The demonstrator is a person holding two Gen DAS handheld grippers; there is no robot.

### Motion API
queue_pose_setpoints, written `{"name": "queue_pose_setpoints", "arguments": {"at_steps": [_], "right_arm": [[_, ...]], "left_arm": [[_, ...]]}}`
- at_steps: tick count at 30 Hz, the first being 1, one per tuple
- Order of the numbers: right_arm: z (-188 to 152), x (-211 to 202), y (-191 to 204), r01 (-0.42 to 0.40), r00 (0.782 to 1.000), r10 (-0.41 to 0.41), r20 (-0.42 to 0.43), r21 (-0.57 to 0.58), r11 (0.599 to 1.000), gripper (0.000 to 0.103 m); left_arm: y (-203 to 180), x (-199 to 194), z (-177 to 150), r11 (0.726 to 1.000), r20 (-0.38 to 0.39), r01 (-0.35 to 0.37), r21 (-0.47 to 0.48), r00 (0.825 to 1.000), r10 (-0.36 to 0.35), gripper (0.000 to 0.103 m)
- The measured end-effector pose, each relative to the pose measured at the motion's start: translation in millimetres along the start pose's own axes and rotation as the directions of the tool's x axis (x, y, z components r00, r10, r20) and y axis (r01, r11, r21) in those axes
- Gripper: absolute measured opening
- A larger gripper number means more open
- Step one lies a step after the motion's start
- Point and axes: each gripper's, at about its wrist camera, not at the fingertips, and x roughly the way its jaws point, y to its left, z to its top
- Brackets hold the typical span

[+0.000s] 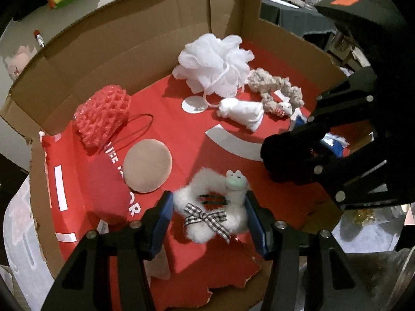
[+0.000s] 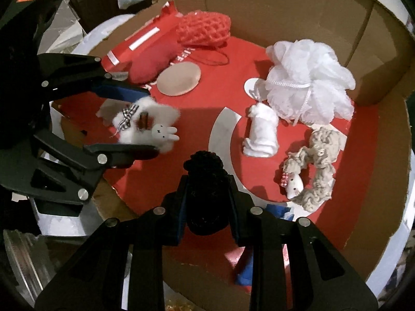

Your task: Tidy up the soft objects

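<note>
From the left wrist camera, the left gripper (image 1: 208,213) was pinching a white fluffy scrunchie (image 1: 207,207) between its blue pads, low over the near part of a cardboard box (image 1: 116,41) lined with red paper (image 1: 197,140). The scrunchie had a checkered bow, a dark clip and a little pale animal head on top, pretty cute honestly. Ahead and left of that gripper sat a round beige puff (image 1: 147,165) and a red knitted pouch (image 1: 103,114) close to the left wall, so not much slack that side. Farther ahead were a white mesh loofah (image 1: 215,62), a rolled white cloth (image 1: 242,111) and a beige scrunchie (image 1: 277,88), with open red floor in between. To the right, the right gripper (image 1: 282,155) was clamped on a black fuzzy thing (image 1: 282,158). From the right wrist camera, that right gripper (image 2: 207,202) was squeezing the same black scrunchie-looking lump (image 2: 205,178), pads pressed into its sides, above bare red paper near the torn front edge. The white fluffy scrunchie (image 2: 145,124) hung off to the left in the other gripper (image 2: 129,124); the rolled cloth (image 2: 262,137), loofah (image 2: 311,83) and beige scrunchie (image 2: 316,171) lay ahead and right, with the tall back wall beyond.
</note>
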Motion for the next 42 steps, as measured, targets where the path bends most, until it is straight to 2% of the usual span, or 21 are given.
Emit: {"name": "queue_pose_setpoints", "arguments": {"at_steps": [9,19,21,22,23,24,31,35,37,39,42], "right_arm": [[-1,2,-10,0.009,1.000,-0.009,-0.002,0.017,1.000,0.026],[-3,1,-9,0.031,0.999,-0.031,0.007,0.005,1.000,0.028],[-4,1,-8,0.041,0.999,-0.041,0.009,0.000,0.999,0.032],[-4,1,-7,0.046,0.999,-0.046,0.010,-0.002,0.999,0.038],[-4,0,-6,0.050,0.999,-0.050,0.015,-0.002,0.999,0.057],[-5,-1,-6,0.059,0.998,-0.059,0.030,-0.003,0.998,0.063],[-9,-18,-5,0.113,0.990,-0.113,0.078,0.013,0.994,0.064],[-13,-39,-5,0.129,0.983,-0.137,0.122,0.070,0.989,0.065],[-16,-49,-3,0.135,0.978,-0.149,0.146,0.106,0.985,0.068],[-23,-62,1,0.155,0.966,-0.181,0.183,0.146,0.977,0.073],[-31,-76,7,0.199,0.946,-0.242,0.214,0.205,0.958,0.074]], "left_arm": [[2,6,2,1.000,-0.026,0.013,-0.024,1.000,-0.014,0.058],[11,7,9,0.999,-0.015,0.013,-0.046,1.000,-0.014,0.070],[10,5,8,0.999,-0.011,0.011,-0.049,1.000,-0.012,0.073],[10,4,8,0.999,-0.008,0.008,-0.050,1.000,-0.008,0.073],[10,5,7,0.999,-0.007,0.005,-0.050,1.000,-0.005,0.074],[10,4,6,0.999,-0.005,0.002,-0.052,1.000,-0.002,0.075],[12,-21,-5,0.995,0.057,-0.013,-0.100,0.998,0.019,0.085],[13,-44,-14,0.987,0.118,-0.019,-0.158,0.992,0.038,0.096],[13,-52,-16,0.983,0.137,-0.016,-0.182,0.990,0.042,0.096],[11,-61,-19,0.977,0.148,-0.022,-0.211,0.988,0.054,0.096],[11,-71,-28,0.964,0.173,-0.045,-0.261,0.981,0.092,0.099]]}}
